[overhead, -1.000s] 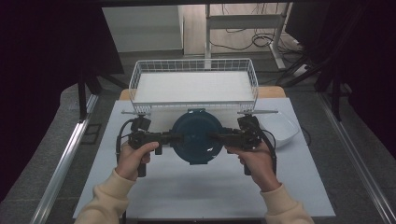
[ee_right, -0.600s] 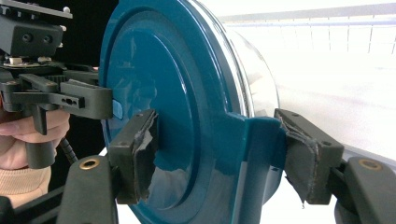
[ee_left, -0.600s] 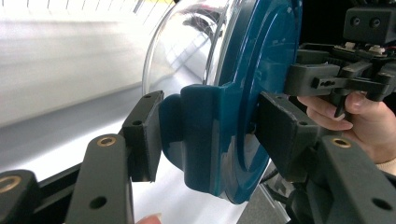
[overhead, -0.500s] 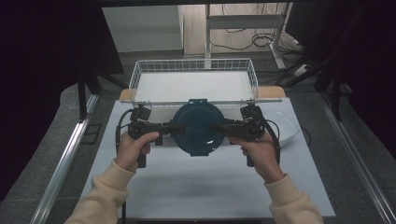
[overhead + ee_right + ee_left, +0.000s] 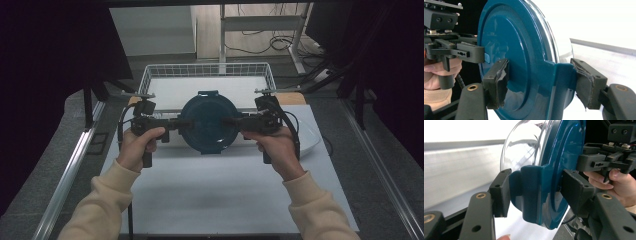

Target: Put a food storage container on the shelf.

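Rising | lidded bowl (image 5: 209, 121) higher than before | both tools clamped

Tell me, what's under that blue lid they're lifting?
Under the lid sits a clear glass bowl, clipped to it by blue side tabs. Both grippers, left and right, clamp those tabs. The glass looks empty, though the lid and glare hide most of the inside.

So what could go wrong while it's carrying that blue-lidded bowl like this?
The bowl hangs in the air, pinched at its side clips by the left tool and the right tool. If either hand drifts apart or loosens, it could drop onto the table. It also sits close to the wire basket rim and might knock it.
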The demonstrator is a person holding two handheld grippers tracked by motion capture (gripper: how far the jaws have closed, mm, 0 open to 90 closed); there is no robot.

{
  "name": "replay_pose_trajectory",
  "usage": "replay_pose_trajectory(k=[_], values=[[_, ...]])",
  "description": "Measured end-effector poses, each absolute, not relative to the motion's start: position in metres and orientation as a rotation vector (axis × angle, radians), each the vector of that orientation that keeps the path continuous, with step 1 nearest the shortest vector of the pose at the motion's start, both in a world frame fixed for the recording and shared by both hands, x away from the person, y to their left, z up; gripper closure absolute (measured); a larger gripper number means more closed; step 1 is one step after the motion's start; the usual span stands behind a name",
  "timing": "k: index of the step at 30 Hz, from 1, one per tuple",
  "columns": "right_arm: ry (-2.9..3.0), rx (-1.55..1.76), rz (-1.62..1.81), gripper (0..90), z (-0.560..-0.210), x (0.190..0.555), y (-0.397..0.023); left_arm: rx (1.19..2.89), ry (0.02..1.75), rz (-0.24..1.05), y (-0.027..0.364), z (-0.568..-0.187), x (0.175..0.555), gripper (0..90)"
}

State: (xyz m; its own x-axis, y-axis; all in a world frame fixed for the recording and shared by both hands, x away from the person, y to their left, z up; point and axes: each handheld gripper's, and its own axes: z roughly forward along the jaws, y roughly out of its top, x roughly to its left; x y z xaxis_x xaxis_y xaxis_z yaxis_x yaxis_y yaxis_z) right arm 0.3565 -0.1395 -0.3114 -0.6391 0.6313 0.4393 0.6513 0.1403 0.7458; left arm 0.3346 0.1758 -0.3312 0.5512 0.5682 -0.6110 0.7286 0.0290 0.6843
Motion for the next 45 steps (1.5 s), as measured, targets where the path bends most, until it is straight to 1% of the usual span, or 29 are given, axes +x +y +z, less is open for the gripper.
replay_pose_trajectory(k=[6,22,35,45], values=[[-2.366,-1.312,-1.571,33.7,-0.299,0.362,-0.135,1.641,1.109,-0.166,0.18,-0.321,0.339,43.1],[-2.391,-1.292,-1.574,33.7,-0.282,0.382,-0.127,1.623,1.112,-0.164,0.187,-0.309,0.355,43.1],[-2.4,-1.301,-1.557,33.9,-0.272,0.402,-0.127,1.608,1.116,-0.199,0.187,-0.302,0.38,43.2],[-2.389,-1.291,-1.542,34.2,-0.265,0.425,-0.128,1.605,1.136,-0.214,0.188,-0.296,0.4,43.1]])
